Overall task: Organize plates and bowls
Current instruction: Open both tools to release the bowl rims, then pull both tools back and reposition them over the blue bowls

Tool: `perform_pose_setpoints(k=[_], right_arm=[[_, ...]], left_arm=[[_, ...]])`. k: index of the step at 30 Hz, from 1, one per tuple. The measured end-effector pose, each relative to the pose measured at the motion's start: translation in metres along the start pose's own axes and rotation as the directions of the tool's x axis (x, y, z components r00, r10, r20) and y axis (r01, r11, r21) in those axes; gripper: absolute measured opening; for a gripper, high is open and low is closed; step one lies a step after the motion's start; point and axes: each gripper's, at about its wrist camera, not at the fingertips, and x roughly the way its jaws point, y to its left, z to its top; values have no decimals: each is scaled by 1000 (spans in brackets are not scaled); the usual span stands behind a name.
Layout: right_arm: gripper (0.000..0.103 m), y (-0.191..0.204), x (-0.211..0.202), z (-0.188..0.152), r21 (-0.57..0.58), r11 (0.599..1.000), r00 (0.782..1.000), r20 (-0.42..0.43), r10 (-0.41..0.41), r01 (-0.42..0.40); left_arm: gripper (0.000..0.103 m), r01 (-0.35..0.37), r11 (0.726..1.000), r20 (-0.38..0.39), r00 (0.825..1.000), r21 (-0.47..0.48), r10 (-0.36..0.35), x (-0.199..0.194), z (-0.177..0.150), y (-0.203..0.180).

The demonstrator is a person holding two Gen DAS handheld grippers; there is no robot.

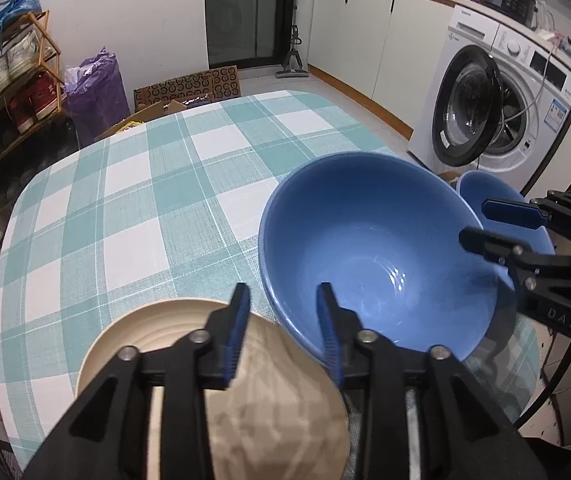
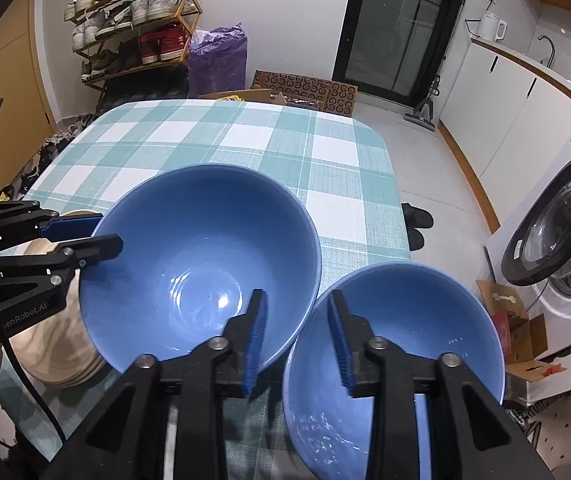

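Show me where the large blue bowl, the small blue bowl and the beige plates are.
large blue bowl (image 2: 189, 248), right wrist view, inner wall
small blue bowl (image 2: 425, 320), right wrist view, inner wall
beige plates (image 1: 157, 324), left wrist view, top plate's rim

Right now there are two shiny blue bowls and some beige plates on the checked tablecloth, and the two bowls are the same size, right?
Almost. The two bowls are not the same size: the right wrist view shows a large glossy blue bowl beside a smaller glossy blue bowl. The stack of beige plates and the teal-and-white checked tablecloth are as you said.
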Motion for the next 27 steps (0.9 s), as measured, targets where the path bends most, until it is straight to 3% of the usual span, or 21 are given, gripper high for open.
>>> perform_pose_setpoints(k=[2,8,11,13,17,19,27], right_arm=[[53,-3,-2,-1,19,1000,1000,6,9,-9],[81,-8,-11,-1,44,999,999,35,29,-31],[85,-12,-17,0,57,998,998,52,29,-32],[87,-14,-21,0,65,997,998,62,27,-31],[97,-20,-31,-4,82,996,996,86,36,-43],[98,-24,-36,-7,96,994,995,98,37,-46],[102,-44,-53,-19,153,987,991,131,22,-42]], left_arm=[[48,0,1000,4,1000,-2,0,-3,-1,0],[55,6,1000,15,1000,-11,-5,-10,0,-1],[66,6,1000,23,1000,-15,-6,-13,0,-1],[85,1,1000,38,999,-25,-1,-17,0,-1],[92,4,999,56,998,-32,-2,-23,1,-2],[102,-5,999,66,998,-34,8,-26,2,-3],[103,20,999,96,995,-42,-16,-37,5,-11]])
